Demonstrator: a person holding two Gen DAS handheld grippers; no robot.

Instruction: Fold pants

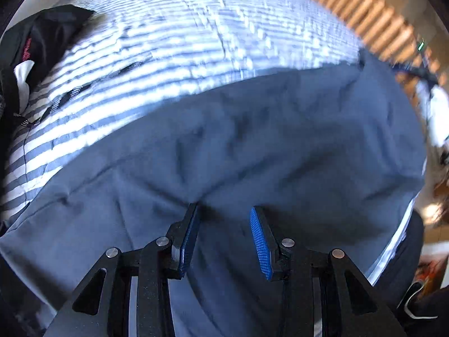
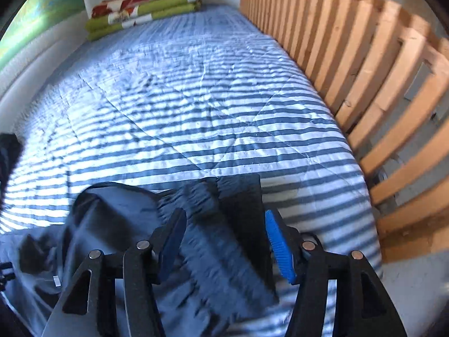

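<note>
Left gripper (image 1: 224,210) and right gripper (image 2: 226,216) both hover with jaws apart, gripping nothing, over grey-blue pants (image 1: 252,146). The wrinkled pants lie on a striped bedspread (image 2: 196,98), waistband (image 2: 238,191) toward twelve o'clock.

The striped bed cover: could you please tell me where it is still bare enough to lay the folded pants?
The striped bed cover lies bare across its middle, bordered by the wooden slat rail, the folded blankets at the far end and the white wall on the other side. The near end is crowded: the grey pants and both claws sit there.
</note>
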